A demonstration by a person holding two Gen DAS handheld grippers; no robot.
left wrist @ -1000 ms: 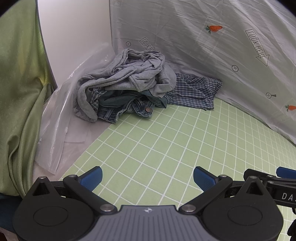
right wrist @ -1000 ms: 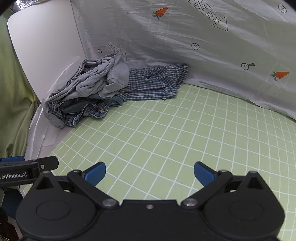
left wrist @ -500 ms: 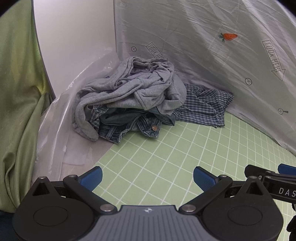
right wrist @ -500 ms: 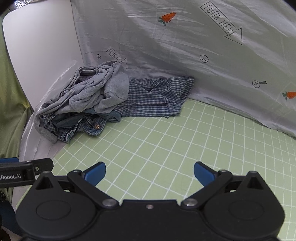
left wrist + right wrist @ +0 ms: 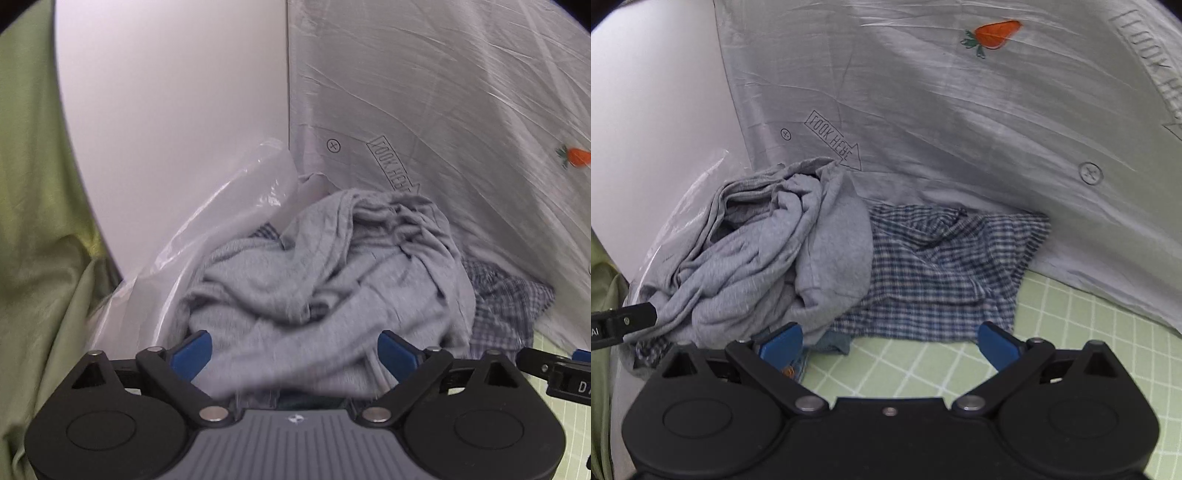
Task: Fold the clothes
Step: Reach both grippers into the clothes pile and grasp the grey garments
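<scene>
Left wrist view: grey garment filling lower centre.
Left gripper fingers closing, apart around grey cloth, not pressing; right gripper fingers spread wide over checked shirt edge, lower centre.

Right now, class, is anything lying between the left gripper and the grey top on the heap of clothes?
Nothing visible does. The left gripper is at the grey top, jaws closing with its folds between the fingers, not yet pinched. The top lies uppermost; jeans and a checked shirt lie under and beside it.

Sweatshirt lies atop jeans, left of checked shirt.
</scene>
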